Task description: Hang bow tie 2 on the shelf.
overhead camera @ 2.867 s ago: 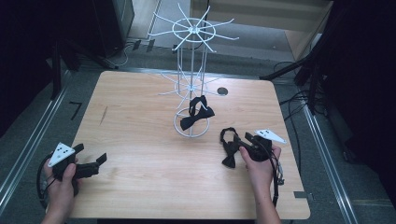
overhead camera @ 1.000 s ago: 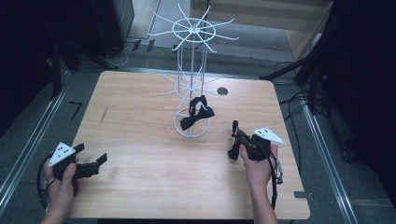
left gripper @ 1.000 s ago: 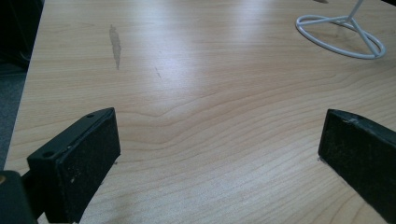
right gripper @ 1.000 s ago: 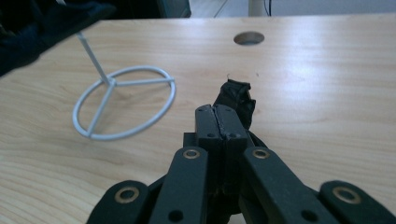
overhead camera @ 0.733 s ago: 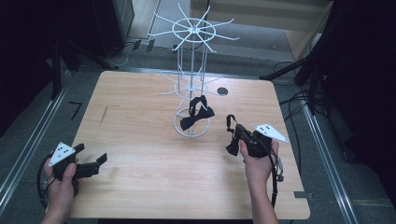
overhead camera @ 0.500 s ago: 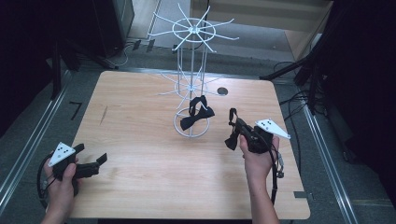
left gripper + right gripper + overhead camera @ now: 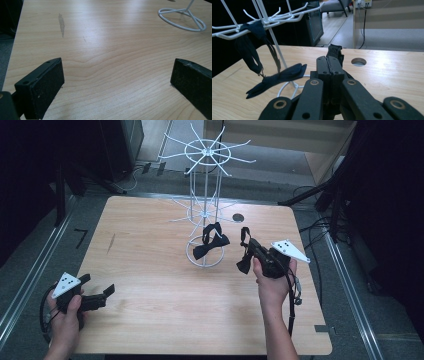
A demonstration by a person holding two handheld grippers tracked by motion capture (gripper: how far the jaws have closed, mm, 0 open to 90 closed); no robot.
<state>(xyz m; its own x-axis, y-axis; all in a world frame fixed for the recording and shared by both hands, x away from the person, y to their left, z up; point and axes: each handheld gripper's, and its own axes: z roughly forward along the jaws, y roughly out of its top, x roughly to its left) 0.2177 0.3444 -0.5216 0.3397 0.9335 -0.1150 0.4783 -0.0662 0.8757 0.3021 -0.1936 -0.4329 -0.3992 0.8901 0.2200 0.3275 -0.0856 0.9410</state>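
Note:
A white wire rack [image 7: 205, 195] with radiating hooks stands at the back middle of the wooden table [image 7: 150, 285]. One black bow tie [image 7: 211, 242] hangs by its strap from a lower hook. My right gripper [image 7: 251, 245] is lifted off the table just right of the rack, shut on a second black bow tie [image 7: 244, 262] that dangles below it. In the right gripper view the jaws [image 7: 329, 61] are pressed together with black fabric [image 7: 334, 52] poking out, and the hung bow tie [image 7: 279, 76] is to their left. My left gripper [image 7: 96, 285] rests open at the near left, nothing between its pads [image 7: 47, 82].
A round hole [image 7: 238, 217] is cut in the table behind my right gripper. A dark smear [image 7: 111, 242] marks the left side of the table. The rack's ring base [image 7: 182, 21] lies far ahead of my left gripper. Cables and dark stands surround the table.
My right gripper has risen with the bow tie and drifted a little toward the rack. The left gripper has stayed put.

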